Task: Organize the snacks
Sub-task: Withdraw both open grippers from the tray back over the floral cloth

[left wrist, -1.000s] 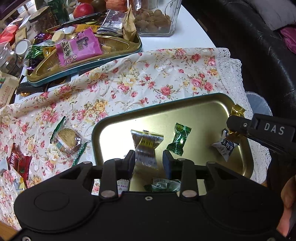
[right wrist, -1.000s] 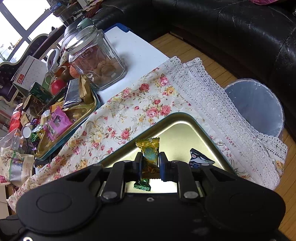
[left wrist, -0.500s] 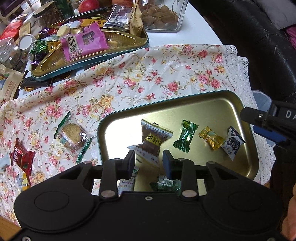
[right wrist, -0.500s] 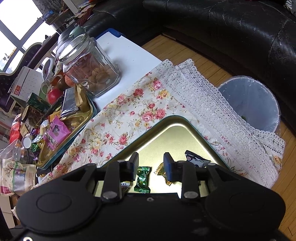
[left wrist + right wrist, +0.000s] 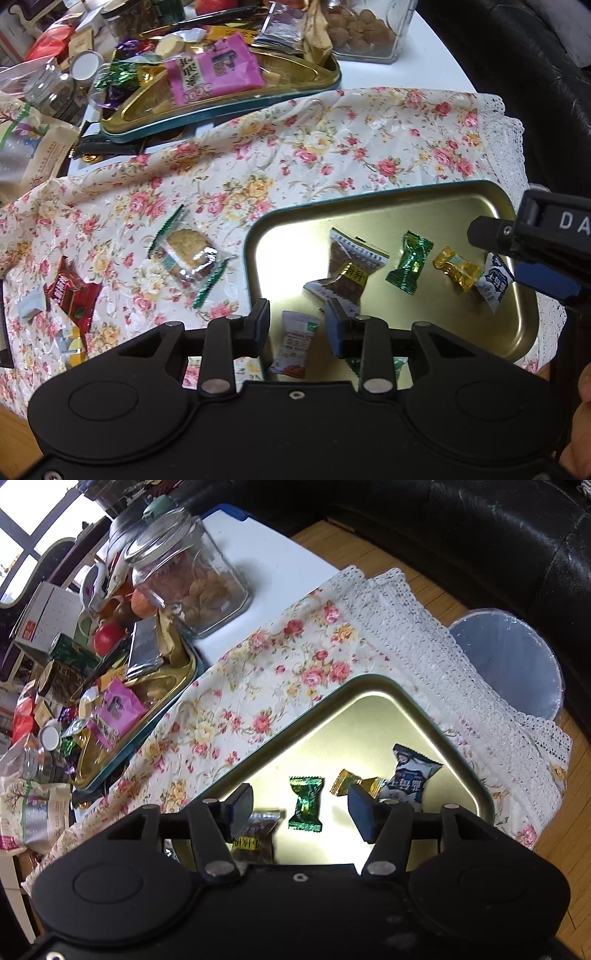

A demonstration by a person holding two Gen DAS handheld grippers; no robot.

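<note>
Our right gripper (image 5: 300, 808) hangs over the gold tray (image 5: 373, 683) with its jaws well apart and nothing between the pads; they have just been opening. A second ago they pinched the gold-wrapped candy (image 5: 356, 782), which now lies loose on the tray floor between the green candy (image 5: 306, 803) and the blue-and-white candy (image 5: 410, 779), the last bearing Chinese characters we cannot make out. On this gripper's body, seen from the left wrist camera, we read the white letters "DA", the rest cut off by the frame edge.

Our left gripper (image 5: 297, 326) is part open and holds nothing. A white sachet with red print (image 5: 295, 343) shows between its fingers, lying on the tray below, apart from the pads. Beyond it sits the brown snack packet (image 5: 345, 267) with a yellow label of Chinese writing; earlier it stood closer in, right between the fingers.

Out on the floral tablecloth (image 5: 295, 147) lie a wrapped round biscuit (image 5: 186, 254) and a red packet (image 5: 70, 291). Farther back, the second tin (image 5: 221, 107) carries a pink packet (image 5: 210, 70) with bold Chinese characters, beside a glass jar (image 5: 184, 572).
</note>
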